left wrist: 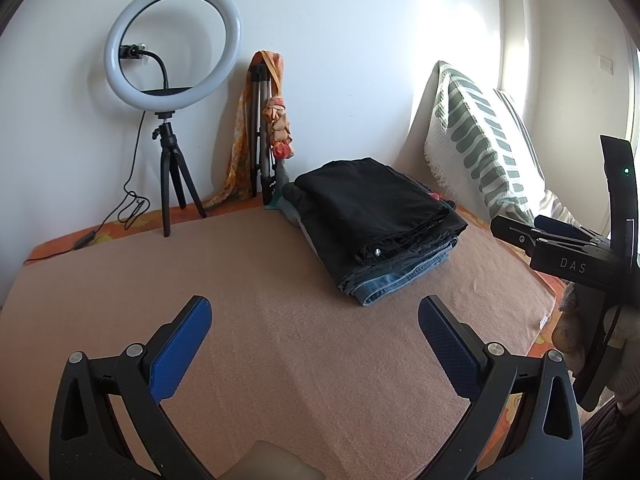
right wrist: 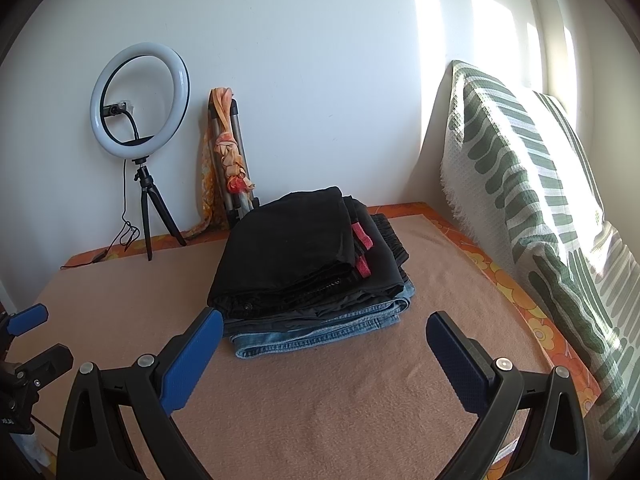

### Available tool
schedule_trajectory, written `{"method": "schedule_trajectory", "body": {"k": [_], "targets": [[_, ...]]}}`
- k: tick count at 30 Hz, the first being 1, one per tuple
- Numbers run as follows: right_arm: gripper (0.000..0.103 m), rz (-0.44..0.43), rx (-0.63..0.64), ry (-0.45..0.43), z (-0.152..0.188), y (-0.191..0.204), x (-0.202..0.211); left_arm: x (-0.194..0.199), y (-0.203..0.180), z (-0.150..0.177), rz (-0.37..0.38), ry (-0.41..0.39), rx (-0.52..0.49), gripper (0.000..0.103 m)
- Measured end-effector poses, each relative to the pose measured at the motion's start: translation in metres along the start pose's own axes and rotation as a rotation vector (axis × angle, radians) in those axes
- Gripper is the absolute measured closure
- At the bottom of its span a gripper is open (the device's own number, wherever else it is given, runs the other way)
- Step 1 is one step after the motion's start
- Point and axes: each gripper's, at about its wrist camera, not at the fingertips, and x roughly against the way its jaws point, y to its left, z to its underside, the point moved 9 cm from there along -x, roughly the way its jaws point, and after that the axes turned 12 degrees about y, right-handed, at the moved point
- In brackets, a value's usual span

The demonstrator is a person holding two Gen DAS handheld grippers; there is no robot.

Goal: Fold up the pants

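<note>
A stack of folded pants (left wrist: 380,224) lies on the tan blanket (left wrist: 260,280), black pairs on top and blue jeans at the bottom. It also shows in the right wrist view (right wrist: 308,272), with a red tag on one black pair. My left gripper (left wrist: 316,316) is open and empty, held above the blanket in front of the stack. My right gripper (right wrist: 324,332) is open and empty, just short of the stack's near edge. The right gripper's body also shows at the right of the left wrist view (left wrist: 560,248).
A ring light on a tripod (left wrist: 172,80) stands at the back left with a cable trailing on the bed. A folded tripod with an orange scarf (left wrist: 264,128) leans on the wall. A green-striped pillow (right wrist: 540,208) lines the right side.
</note>
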Motion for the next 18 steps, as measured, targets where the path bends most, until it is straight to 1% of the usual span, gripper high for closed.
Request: {"method": "schedule_trajectory", "body": {"k": [18], "targets": [[0.0, -0.005, 0.004, 0.007, 0.0022, 0.0041, -0.002, -0.0005, 0.0026, 0.0017, 0.0, 0.014, 0.018, 0.0]]}}
